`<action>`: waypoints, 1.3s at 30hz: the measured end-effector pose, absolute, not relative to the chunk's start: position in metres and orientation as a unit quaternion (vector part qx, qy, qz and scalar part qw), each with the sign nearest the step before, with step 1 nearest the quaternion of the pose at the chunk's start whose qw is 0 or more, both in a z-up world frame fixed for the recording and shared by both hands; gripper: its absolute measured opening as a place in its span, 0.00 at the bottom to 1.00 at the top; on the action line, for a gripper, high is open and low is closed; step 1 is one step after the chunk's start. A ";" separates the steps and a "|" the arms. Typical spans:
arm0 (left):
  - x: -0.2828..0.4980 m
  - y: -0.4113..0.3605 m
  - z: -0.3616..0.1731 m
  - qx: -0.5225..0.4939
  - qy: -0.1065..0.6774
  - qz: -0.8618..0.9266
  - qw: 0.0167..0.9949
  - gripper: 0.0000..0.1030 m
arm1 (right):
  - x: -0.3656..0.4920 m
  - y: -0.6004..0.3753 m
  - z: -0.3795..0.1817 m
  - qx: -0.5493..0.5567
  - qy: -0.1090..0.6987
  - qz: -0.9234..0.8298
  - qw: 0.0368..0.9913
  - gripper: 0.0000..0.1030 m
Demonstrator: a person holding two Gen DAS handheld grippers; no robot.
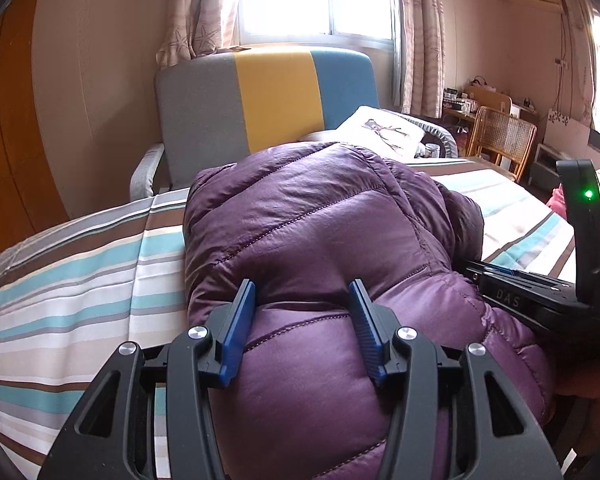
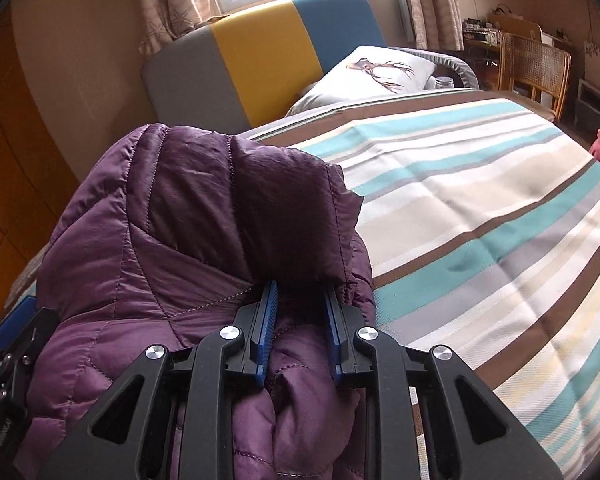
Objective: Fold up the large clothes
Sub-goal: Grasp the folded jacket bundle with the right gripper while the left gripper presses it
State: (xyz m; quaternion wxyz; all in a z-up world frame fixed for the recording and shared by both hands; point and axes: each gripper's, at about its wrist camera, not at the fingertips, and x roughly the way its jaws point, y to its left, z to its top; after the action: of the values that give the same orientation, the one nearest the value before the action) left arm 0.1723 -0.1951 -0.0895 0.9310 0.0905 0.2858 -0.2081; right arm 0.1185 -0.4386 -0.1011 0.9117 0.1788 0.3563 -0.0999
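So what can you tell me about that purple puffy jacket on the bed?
The purple jacket is a quilted, padded coat of shiny, slightly crinkled fabric with stitched seams. It lies bunched up in a thick mound on the striped bedspread, near the edge closest to the cameras. The left tool has a puffy bulge between its blue pads, and the right tool pinches a narrower fold. A darker section, perhaps lining, shows at its far side.

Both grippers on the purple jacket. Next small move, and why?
Probably lower the bundle onto the striped bedspread before letting go. The left gripper and right gripper each pinch a fold of the purple puffer jacket, which bulges in a doubled-over heap at the bed's near edge, so releasing now would likely let it spring open.
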 end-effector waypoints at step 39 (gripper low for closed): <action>0.246 -0.209 -0.104 0.072 0.368 -0.156 0.914 0.73 | 0.118 -0.434 -0.085 0.147 0.373 -0.090 0.912 0.21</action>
State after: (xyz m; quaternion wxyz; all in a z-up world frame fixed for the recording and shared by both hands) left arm 0.2456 -0.2091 -0.1039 0.9137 0.0721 0.3684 -0.1556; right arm 0.1183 -0.4336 -0.0854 0.9116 0.1472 0.3732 -0.0900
